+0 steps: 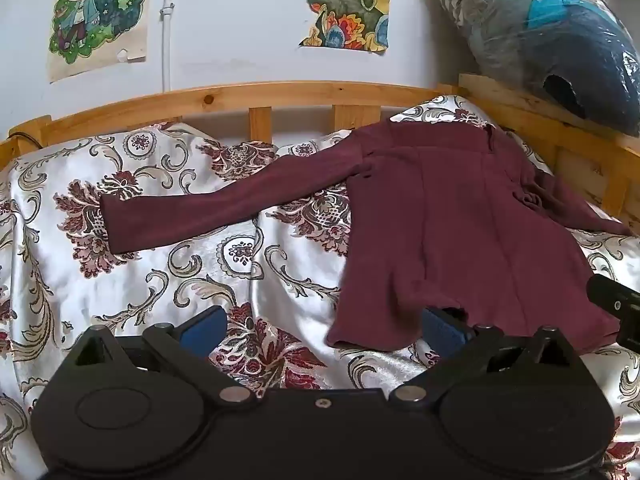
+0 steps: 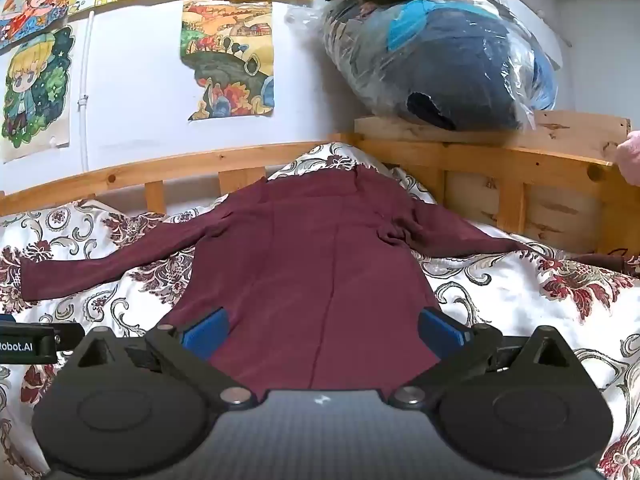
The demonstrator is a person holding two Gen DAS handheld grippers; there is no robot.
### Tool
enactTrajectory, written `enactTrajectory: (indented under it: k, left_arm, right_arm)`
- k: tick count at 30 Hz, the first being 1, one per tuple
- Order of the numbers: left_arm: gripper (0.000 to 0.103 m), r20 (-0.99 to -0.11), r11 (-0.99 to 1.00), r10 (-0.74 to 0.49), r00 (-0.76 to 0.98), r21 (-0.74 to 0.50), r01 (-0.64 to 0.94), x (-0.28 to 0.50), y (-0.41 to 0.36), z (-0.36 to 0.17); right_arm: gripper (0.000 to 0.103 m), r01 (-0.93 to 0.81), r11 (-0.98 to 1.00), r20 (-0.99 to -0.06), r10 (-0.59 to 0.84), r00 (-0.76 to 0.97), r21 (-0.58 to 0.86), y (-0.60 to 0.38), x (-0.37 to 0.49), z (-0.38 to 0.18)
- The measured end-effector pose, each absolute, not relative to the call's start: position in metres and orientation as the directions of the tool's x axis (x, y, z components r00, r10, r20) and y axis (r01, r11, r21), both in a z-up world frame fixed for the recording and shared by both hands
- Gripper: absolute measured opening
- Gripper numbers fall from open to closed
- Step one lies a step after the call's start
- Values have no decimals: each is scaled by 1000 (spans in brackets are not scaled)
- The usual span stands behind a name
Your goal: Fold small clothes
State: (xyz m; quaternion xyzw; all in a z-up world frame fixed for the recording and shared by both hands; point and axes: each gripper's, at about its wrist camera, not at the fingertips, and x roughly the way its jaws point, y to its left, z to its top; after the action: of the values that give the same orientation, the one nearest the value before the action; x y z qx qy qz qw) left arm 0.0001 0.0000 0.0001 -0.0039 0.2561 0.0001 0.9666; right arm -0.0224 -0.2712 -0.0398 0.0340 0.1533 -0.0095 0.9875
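A maroon long-sleeved top (image 1: 472, 224) lies spread flat on the patterned bedspread (image 1: 168, 272), collar toward the headboard, one sleeve (image 1: 224, 208) stretched out to the left. My left gripper (image 1: 324, 330) stands open over the bedspread by the hem's left corner; its right blue pad (image 1: 444, 330) is at the hem's edge. In the right wrist view the same top (image 2: 320, 248) runs straight ahead. My right gripper (image 2: 324, 332) is open low over the top's hem, with cloth between its blue pads (image 2: 206, 332) but not pinched.
A wooden bed rail (image 1: 248, 96) runs along the wall, and a wooden side board (image 2: 520, 184) rises at the right. A plastic-wrapped blue bundle (image 2: 448, 60) rests on that board. Posters (image 2: 228, 60) hang on the wall. The other gripper's black body (image 2: 28, 344) shows at the left edge.
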Motion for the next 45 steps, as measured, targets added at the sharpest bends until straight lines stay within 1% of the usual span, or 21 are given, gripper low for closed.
enactTrajectory:
  k: [4,5,14,31,45]
  left_arm:
    - [102,-490,1000,-3,872,-5,0,-1,0,0]
    - [102,-490,1000,-3,872,-5,1,-2,0,0]
    - [102,-513,1000,-2,858,-13,-6,3,-1,-3]
    - [102,-511,1000,-5,859,-5,3,0,-4,-1]
    - [102,-518,1000,-2,855,-5,-1,0,-4,-1]
  right_arm:
    - [103,35,997,-295,-14,955,65,-271,-25,-38]
    - [103,36,997,-309,-14,951,63,-271,-23,-38]
    - [103,41,997,-315,-19,949,63,-272,-21,-41]
    - [103,43,996,-302,-18,953,76,-274,-24,-39]
    - [103,46,995,-314,-17,949,86,-274,-21,-40]
